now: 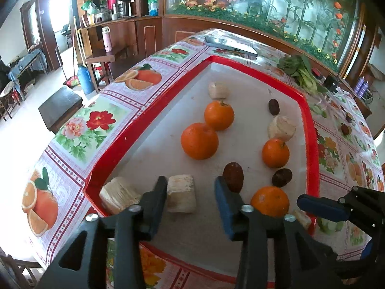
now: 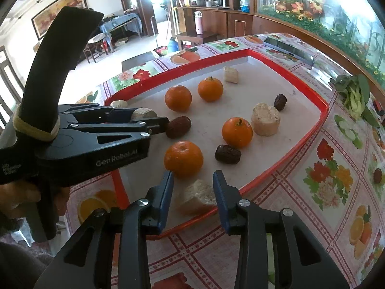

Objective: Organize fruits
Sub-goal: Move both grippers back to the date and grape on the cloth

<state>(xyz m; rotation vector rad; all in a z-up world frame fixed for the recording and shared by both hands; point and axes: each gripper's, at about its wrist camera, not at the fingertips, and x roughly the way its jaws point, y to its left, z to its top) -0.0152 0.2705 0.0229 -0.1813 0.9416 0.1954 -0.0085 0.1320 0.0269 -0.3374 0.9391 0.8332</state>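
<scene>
Left claw (image 1: 191,187) is spread, with a pale cut cane-like chunk (image 1: 181,193) between its blue-padded fingers (image 1: 225,200), nearer the left pad; no clear press on it, so I judge it loose, not pinched. A second pale ribbed chunk (image 1: 119,193) sits just left in the tray corner, and a dark brown wrinkled date (image 1: 233,177) stands just past the right pad. Right claw (image 2: 193,187) is also spread, straddling another pale chunk (image 2: 198,196) at the near edge of the red-rimmed white tray (image 2: 300,142), pads apart from it. Step in hand looks like grouping the pale chunks: centre each piece between the pads before closing, and keep the right pad of the left claw off the date. The nearest round orange mandarin (image 2: 183,159) lies just beyond the right claw, so close slowly or it rolls. Further off: 3 more mandarins, 2 more dates, 2 more pale chunks across the tray. Leafy greens (image 2: 356,96) and a phone (image 2: 288,48) lie on the flowered worktop (image 2: 324,180) beyond.
</scene>
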